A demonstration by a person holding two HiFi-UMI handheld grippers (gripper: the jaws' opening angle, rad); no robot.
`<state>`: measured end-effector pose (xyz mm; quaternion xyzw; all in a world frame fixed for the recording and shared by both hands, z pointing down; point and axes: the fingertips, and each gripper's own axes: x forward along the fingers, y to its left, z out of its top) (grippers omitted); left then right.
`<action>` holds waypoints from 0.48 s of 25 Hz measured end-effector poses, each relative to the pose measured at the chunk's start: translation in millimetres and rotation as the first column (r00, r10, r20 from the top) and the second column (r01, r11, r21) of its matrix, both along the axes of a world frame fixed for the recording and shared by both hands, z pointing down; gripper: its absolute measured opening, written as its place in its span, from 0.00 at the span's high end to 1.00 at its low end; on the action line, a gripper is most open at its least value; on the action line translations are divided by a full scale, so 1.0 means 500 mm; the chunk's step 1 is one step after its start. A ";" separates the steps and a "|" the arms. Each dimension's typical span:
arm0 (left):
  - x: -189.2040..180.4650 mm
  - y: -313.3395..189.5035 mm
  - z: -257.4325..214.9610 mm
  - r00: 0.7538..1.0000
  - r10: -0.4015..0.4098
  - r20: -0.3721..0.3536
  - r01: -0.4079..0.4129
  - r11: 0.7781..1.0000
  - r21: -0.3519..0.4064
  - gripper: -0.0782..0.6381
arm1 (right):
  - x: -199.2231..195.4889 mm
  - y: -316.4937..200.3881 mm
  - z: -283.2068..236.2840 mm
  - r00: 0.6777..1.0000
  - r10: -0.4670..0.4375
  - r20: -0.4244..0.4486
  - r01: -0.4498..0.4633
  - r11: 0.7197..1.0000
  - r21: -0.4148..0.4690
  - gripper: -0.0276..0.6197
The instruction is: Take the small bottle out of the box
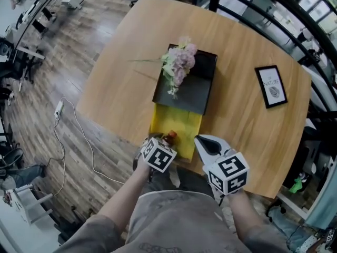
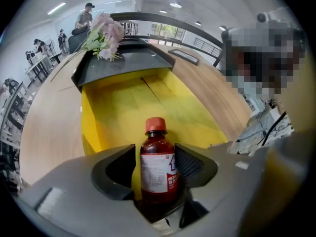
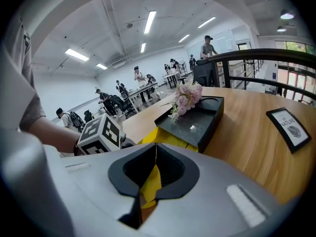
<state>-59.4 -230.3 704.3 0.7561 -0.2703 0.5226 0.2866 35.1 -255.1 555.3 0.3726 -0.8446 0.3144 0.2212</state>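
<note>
Wide-apart left tongs point(image 2: 156, 154): squeeze softly on the small bottle point(image 2: 157, 174) standing between them, at the near end of the yellow box point(image 2: 123, 102). Lift straight up. Keep pinched-together, empty right tongs point(image 3: 156, 152) clear.

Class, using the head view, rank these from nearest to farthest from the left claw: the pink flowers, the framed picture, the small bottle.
1. Small bottle: in the yellow box, between the jaws of the left claw.
2. Pink flowers: on the black cover beyond the box.
3. Framed picture: far right on the table.
</note>
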 end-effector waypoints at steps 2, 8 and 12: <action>0.004 0.008 0.006 0.999 0.038 0.017 -0.038 0.999 -0.018 0.55 | -0.002 0.000 0.000 1.000 0.007 0.001 -0.007 1.000 -0.001 0.94; 0.004 0.004 0.003 0.999 0.032 -0.003 -0.032 0.999 0.000 0.58 | -0.004 0.000 0.001 1.000 0.020 0.000 -0.020 1.000 0.006 0.94; -0.001 -0.013 -0.038 0.999 -0.001 -0.054 0.003 0.999 0.046 0.58 | -0.004 -0.005 -0.019 1.000 0.028 -0.009 -0.028 0.999 0.027 0.94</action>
